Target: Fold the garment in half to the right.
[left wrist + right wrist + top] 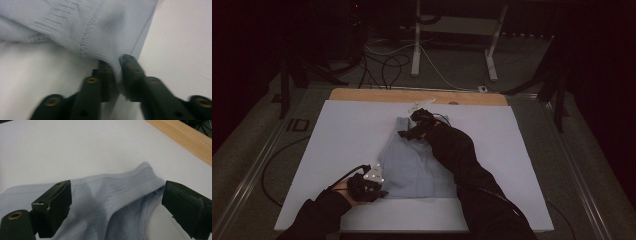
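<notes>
Pale blue knit top [412, 160] flat on white board [337, 135], roughly mid-table, hem toward the person, shoulder straps toward the far wooden edge [412, 95].

Left gripper [379, 192] at near left corner of the top, low on the board, held in left hand [354, 189]. Jaws nearly together, pinched on the fabric edge: in left gripper view [117, 75] a thin fold of hem caught between the two black jaws, ribbed band and stitched seam running up just above them. Some blur on the jaws in this view. White board on both sides of the cloth.

Right gripper [409, 131] at far end of the top, over the strap area, dark sleeve [462, 165] lying across the right half of the garment. Jaws wide apart, nothing clamped: in right gripper view [116, 202] mesh strap [135, 178] lies between the jaws, neither pad pressing it. Left jaw just over the fabric, right jaw beside the strap's outer edge. Contact of the tips with cloth not resolvable. Wooden edge in upper right corner of that view, well apart from the strap.
</notes>
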The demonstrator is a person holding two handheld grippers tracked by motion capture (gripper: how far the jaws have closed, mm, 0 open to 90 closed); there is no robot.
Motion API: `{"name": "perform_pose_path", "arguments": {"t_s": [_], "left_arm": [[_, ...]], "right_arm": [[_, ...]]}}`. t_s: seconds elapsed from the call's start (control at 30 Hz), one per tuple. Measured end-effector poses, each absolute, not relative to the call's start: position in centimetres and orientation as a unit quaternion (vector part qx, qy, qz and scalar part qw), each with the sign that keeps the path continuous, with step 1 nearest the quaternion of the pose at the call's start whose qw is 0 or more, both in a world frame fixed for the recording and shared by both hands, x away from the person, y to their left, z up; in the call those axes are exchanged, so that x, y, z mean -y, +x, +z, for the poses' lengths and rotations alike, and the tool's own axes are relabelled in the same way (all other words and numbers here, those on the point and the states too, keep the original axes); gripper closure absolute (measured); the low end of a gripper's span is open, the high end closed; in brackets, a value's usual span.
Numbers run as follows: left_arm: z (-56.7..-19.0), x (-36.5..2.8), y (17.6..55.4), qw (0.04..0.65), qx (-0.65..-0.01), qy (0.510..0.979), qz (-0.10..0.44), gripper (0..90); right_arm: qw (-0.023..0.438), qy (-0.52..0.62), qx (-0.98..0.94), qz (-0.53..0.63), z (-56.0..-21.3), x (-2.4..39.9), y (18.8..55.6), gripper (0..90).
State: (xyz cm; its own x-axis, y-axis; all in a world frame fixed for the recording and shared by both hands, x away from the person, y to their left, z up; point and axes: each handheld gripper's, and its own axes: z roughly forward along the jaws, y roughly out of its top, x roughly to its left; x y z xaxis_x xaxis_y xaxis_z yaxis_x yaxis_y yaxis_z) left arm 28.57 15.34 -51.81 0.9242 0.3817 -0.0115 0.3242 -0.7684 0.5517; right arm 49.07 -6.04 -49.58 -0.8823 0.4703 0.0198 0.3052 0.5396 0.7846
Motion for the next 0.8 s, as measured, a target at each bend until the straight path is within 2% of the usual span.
{"name": "perform_pose_path", "arguments": {"t_s": [0.07, 0.37, 0.67, 0.7, 0.77, 0.8], "left_arm": [[-51.7, -15.2, 28.6, 0.286, -0.192, 0.938, 0.05, 86.1], [-51.1, -15.3, 28.5, 0.299, -0.197, 0.932, 0.057, 87.0], [-51.1, -15.4, 28.5, 0.299, -0.197, 0.932, 0.059, 87.0], [-51.1, -15.4, 28.5, 0.298, -0.197, 0.932, 0.058, 87.0], [-51.1, -15.4, 28.5, 0.298, -0.198, 0.932, 0.057, 87.0], [-51.1, -15.4, 28.5, 0.298, -0.199, 0.932, 0.058, 87.0]], "right_arm": [[0.096, 0.224, -0.87, 0.428, -49.2, 5.7, 49.4, 9.6], [0.104, 0.254, -0.859, 0.432, -48.4, 4.2, 51.5, 9.9], [0.096, 0.33, -0.854, 0.391, -49.3, 3.0, 53.2, 23.0], [0.107, 0.336, -0.855, 0.38, -49.3, 2.6, 53.3, 27.9], [0.106, 0.342, -0.855, 0.375, -49.3, 2.4, 53.4, 30.1], [0.108, 0.349, -0.858, 0.362, -49.4, 1.9, 53.6, 34.8]]}}
